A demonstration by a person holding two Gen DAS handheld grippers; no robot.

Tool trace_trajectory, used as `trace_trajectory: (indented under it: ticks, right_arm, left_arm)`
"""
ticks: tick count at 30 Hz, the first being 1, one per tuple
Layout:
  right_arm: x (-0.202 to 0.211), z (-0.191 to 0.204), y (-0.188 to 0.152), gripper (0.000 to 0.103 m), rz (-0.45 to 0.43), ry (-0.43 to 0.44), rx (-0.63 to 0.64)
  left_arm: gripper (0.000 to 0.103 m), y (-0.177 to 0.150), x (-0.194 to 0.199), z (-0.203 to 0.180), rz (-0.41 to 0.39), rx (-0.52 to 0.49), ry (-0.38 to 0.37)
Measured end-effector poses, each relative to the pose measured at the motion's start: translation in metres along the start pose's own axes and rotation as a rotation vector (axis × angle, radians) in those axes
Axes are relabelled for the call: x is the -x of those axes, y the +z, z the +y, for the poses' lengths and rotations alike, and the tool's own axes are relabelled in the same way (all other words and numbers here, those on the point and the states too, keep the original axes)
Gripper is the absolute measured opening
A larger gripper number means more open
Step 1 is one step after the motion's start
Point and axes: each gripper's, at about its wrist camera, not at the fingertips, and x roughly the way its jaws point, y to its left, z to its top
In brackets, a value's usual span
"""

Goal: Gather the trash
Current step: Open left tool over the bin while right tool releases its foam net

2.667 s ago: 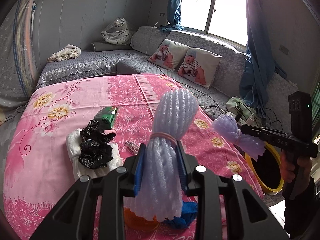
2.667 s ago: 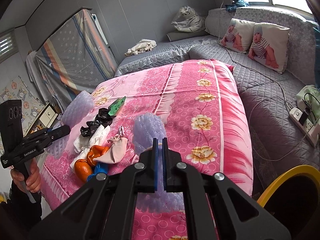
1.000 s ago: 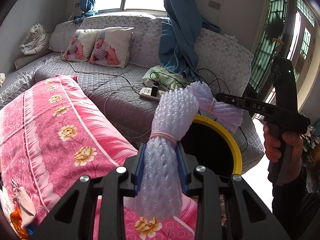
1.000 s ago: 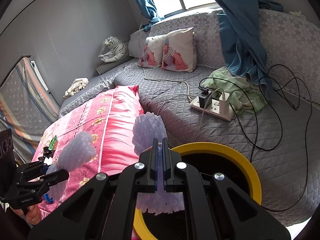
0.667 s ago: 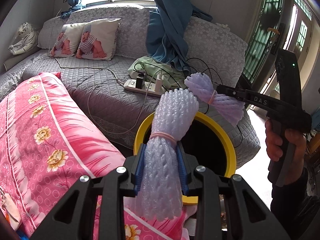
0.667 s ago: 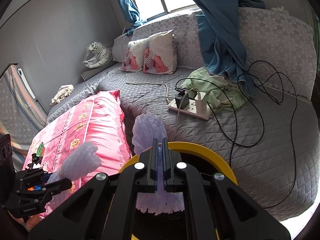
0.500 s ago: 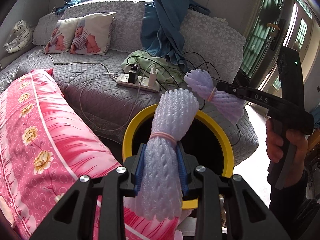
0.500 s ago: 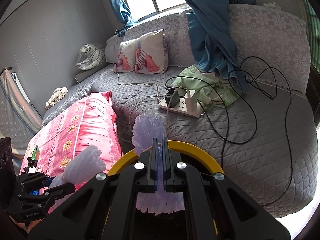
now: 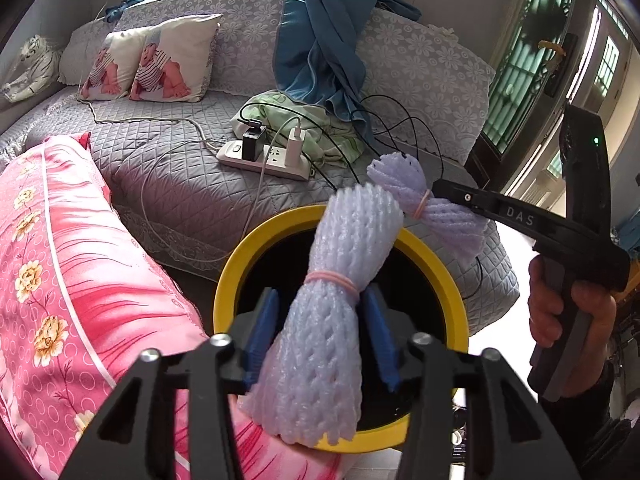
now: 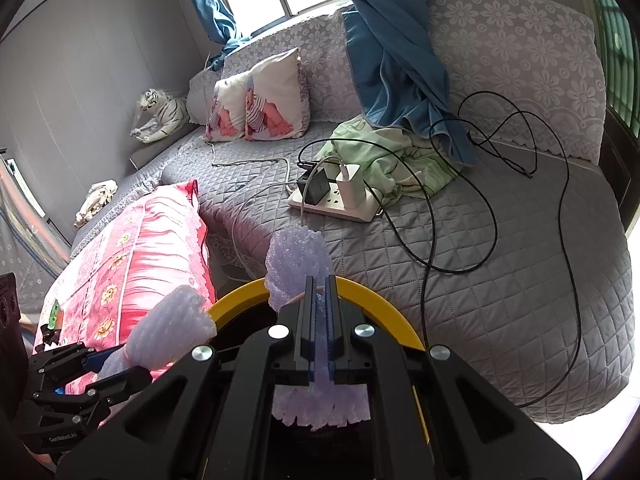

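A pale purple foam-net bundle, tied with a pink band, stands between the blue pads of my left gripper. The jaws are opening and the pads stand clear of the bundle on both sides. It hangs over the dark mouth of the yellow-rimmed bin. My right gripper is shut on a second purple foam-net bundle above the bin's far rim. The left wrist view shows that gripper and its bundle at the right. The right wrist view shows the left bundle at the lower left.
A pink flowered bedspread lies left of the bin. Behind the bin, a grey quilted sofa carries a white power strip, black cables, a green cloth and two pillows. A person's hand grips the right handle.
Both grippers have swung from over the bed to above the yellow bin and sunk a little. The left jaws have spread away from their bundle. The right jaws stay shut.
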Motion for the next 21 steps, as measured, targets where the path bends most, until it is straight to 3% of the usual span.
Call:
trace_trajectory:
  ticks: [1,5,10,12,21]
  right_arm:
    - [-0.001,0.000,0.000,0.004,0.004,-0.007,-0.006]
    - [-0.004,-0.007,-0.001,0.005,0.013,-0.016,-0.031]
    - [-0.004,-0.008,-0.001,0.010,0.018,-0.022,-0.044]
    - [-0.002,-0.008,-0.001,0.039,0.008,-0.013,-0.050]
    - [0.009,0.014,0.004,0.040,-0.006,0.001,-0.019]
  left_arm:
    - [0.063,0.000,0.001,0.001,-0.009,0.009,0.006]
    - [0.070,0.001,0.004,0.013,-0.021,0.051,-0.002]
    - [0.070,0.004,0.012,0.029,-0.035,0.100,0.009]
    - [0.070,0.004,0.017,0.034,-0.043,0.112,0.008]
    - [0.070,0.002,0.061,0.058,-0.131,0.138,0.060]
